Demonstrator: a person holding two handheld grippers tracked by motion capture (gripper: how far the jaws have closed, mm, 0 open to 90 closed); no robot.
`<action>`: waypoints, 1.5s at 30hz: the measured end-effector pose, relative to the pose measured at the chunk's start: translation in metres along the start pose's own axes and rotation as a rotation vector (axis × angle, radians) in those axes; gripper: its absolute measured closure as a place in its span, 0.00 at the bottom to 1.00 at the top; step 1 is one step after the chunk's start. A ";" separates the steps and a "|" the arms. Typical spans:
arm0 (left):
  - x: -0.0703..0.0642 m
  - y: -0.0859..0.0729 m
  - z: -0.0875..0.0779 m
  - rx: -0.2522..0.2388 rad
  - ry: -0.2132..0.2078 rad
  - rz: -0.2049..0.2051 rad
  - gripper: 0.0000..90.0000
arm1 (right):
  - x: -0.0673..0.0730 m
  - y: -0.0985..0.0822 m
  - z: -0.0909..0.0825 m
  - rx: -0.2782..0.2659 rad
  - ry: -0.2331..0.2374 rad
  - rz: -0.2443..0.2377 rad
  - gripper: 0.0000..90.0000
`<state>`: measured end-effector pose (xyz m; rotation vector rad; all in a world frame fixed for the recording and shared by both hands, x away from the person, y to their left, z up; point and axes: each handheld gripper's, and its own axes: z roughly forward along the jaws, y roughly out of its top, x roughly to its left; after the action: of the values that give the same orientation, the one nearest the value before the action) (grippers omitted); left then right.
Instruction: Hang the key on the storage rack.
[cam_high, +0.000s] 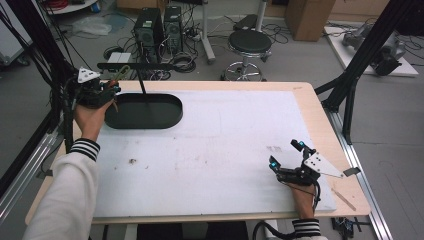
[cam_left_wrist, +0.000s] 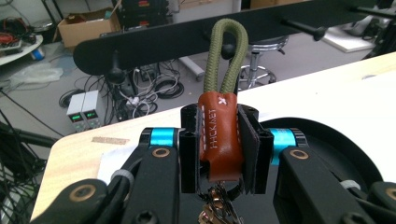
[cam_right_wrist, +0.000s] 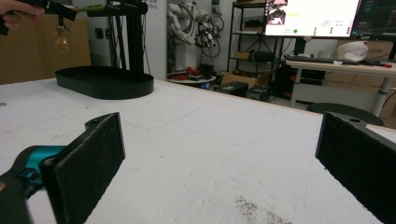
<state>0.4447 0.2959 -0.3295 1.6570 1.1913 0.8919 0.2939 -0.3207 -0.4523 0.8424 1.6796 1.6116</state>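
My left gripper (cam_high: 113, 90) is shut on a brown leather key fob (cam_left_wrist: 219, 140), held upright between its jaws. The fob's olive cord loop (cam_left_wrist: 224, 56) points up toward the black peg bar (cam_left_wrist: 187, 42) of a stand, just short of it. A metal clasp (cam_left_wrist: 215, 210) dangles under the fob. The bar (cam_high: 135, 65) stands on a thin post above a black oval tray base (cam_high: 145, 111) at the table's far left. My right gripper (cam_high: 286, 154) rests open near the front right with nothing between its pads (cam_right_wrist: 93, 154). In the right gripper view the tray base (cam_right_wrist: 105, 81) is far off.
A white mat (cam_high: 215, 145) covers most of the wooden table. Behind the table are a black stool (cam_high: 249, 42), computer towers (cam_high: 159, 27) and tangled cables. Black frame struts (cam_high: 350, 75) stand at the table's right side. A desk with monitors (cam_right_wrist: 310, 16) lies beyond.
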 end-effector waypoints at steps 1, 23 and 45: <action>0.000 0.000 0.000 0.000 0.000 0.000 0.80 | 0.000 0.000 0.000 0.000 0.000 0.000 0.00; -0.006 -0.017 0.035 0.111 0.058 0.026 0.80 | -0.001 0.000 -0.001 -0.010 -0.002 0.021 0.00; -0.013 -0.040 0.013 -0.017 -0.289 -0.031 0.04 | -0.003 -0.001 -0.002 -0.015 -0.004 0.035 0.00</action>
<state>0.4395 0.2859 -0.3722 1.6831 1.0043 0.6160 0.2941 -0.3243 -0.4530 0.8711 1.6563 1.6431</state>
